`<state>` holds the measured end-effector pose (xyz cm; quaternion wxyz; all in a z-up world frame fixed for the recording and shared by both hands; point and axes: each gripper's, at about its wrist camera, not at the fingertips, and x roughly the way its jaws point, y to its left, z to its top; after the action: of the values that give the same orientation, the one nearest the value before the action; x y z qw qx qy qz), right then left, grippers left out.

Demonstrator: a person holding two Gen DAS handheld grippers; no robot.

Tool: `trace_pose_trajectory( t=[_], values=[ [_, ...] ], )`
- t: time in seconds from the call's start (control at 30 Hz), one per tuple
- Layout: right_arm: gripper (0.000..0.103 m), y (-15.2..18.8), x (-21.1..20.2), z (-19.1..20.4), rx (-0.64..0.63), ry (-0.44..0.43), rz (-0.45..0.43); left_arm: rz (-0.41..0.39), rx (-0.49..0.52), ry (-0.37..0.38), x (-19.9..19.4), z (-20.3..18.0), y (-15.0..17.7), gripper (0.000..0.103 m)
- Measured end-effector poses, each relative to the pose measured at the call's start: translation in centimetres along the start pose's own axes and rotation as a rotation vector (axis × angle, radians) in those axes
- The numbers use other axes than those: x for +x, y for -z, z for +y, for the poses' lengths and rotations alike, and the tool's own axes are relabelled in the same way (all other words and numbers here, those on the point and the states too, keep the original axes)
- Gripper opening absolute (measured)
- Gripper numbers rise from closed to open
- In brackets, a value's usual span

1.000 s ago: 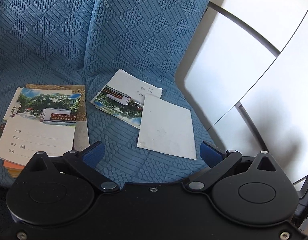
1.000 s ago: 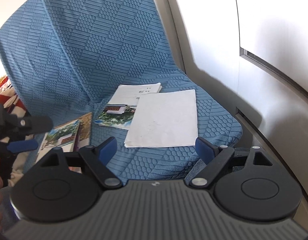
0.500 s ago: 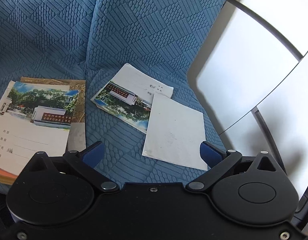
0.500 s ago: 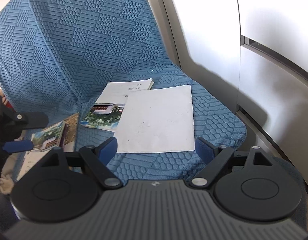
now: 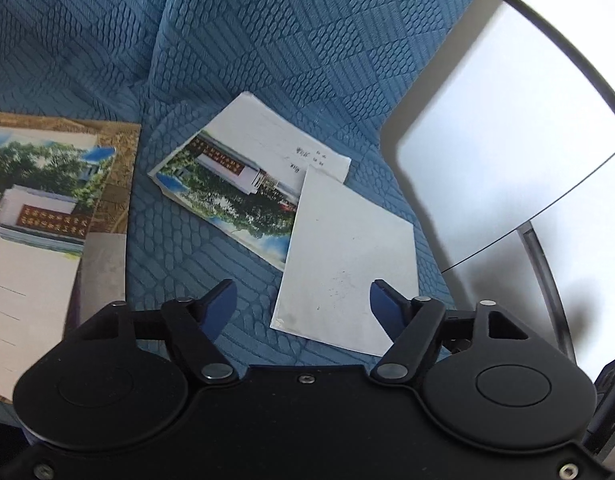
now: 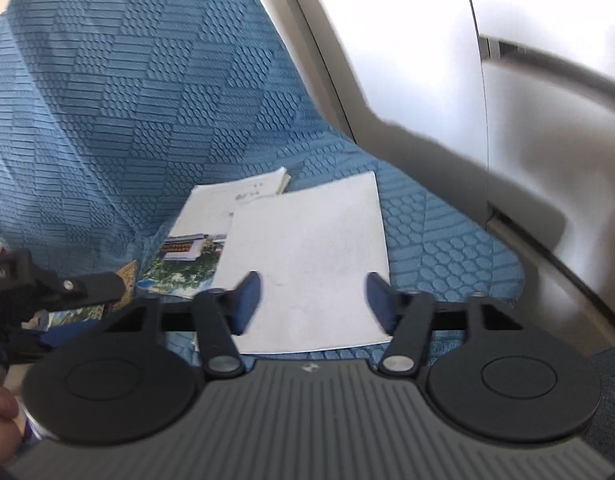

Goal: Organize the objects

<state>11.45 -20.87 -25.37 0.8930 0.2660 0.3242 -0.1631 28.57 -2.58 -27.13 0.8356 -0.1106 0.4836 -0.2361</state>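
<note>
Both grippers have dropped closer to the blue-covered seat (image 5: pixel 247 40) since a second ago, their jaws just closing partway with nothing pressed between them

Left gripper (image 5: pixel 303 300) hangs released above the seat cover, its blue pads apart over the near left corner of the blank white sheet (image 5: pixel 347 256); right gripper (image 6: pixel 313 300) is likewise unclenched, its pads framing the same sheet's near edge without touching it. That sheet lies toward the seat's right side, overlapping a photo-cover notebook (image 5: pixel 243 184) angled behind it. A stack of notebooks (image 5: pixel 47 208) sits at the seat's left edge, well apart from them. White wall panels (image 5: pixel 507 120) stand just beyond the seat's right edge
</note>
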Motion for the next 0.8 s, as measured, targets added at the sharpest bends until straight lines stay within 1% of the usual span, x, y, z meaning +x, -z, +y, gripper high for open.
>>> trace_pose_trajectory(
  t=[0.07, 0.13, 0.2, 0.23, 0.33, 0.5, 0.53, 0.67, 0.7, 0.73, 0.77, 0.8],
  values=[
    [0.042, 0.0, 0.7, 0.0, 0.010, 0.012, 0.007, 0.024, -0.022, 0.023, 1.1, 0.6, 0.0, 0.061],
    [0.040, -0.2, 1.5, -0.1, 0.021, 0.022, 0.023, 0.052, -0.053, 0.047, 2.3, 1.2, 0.1, 0.050],
    [0.033, -0.3, 2.4, -0.6, 0.041, 0.034, 0.044, 0.073, -0.076, 0.072, 3.3, 1.6, 0.2, 0.048],
    [0.033, -0.3, 2.7, -0.8, 0.051, 0.043, 0.053, 0.076, -0.085, 0.076, 3.7, 1.7, 0.2, 0.046],
    [0.033, -0.3, 3.3, -1.5, 0.080, 0.054, 0.072, 0.080, -0.086, 0.078, 4.7, 1.7, 0.3, 0.046],
    [0.031, -0.3, 3.5, -1.9, 0.104, 0.054, 0.084, 0.118, -0.089, 0.056, 6.7, 1.8, 0.5, 0.044],
    [0.031, -0.2, 3.5, -1.9, 0.107, 0.053, 0.083, 0.126, -0.093, 0.055, 7.0, 1.9, 0.6, 0.042],
    [0.031, -0.3, 3.5, -1.9, 0.125, 0.049, 0.084, 0.118, -0.126, 0.072, 7.1, 2.1, 0.7, 0.041],
    [0.031, -0.3, 3.5, -2.0, 0.133, 0.047, 0.084, 0.120, -0.144, 0.074, 7.1, 2.3, 0.7, 0.038],
    [0.031, -0.3, 3.5, -2.0, 0.141, 0.044, 0.084, 0.125, -0.158, 0.071, 7.1, 2.4, 0.7, 0.029],
    [0.031, -0.4, 3.5, -2.1, 0.149, 0.041, 0.084, 0.133, -0.169, 0.061, 7.2, 2.5, 0.7, 0.022],
    [0.031, -0.4, 3.5, -2.2, 0.155, 0.039, 0.084, 0.138, -0.179, 0.049, 7.3, 2.6, 0.7, 0.019]
  ],
)
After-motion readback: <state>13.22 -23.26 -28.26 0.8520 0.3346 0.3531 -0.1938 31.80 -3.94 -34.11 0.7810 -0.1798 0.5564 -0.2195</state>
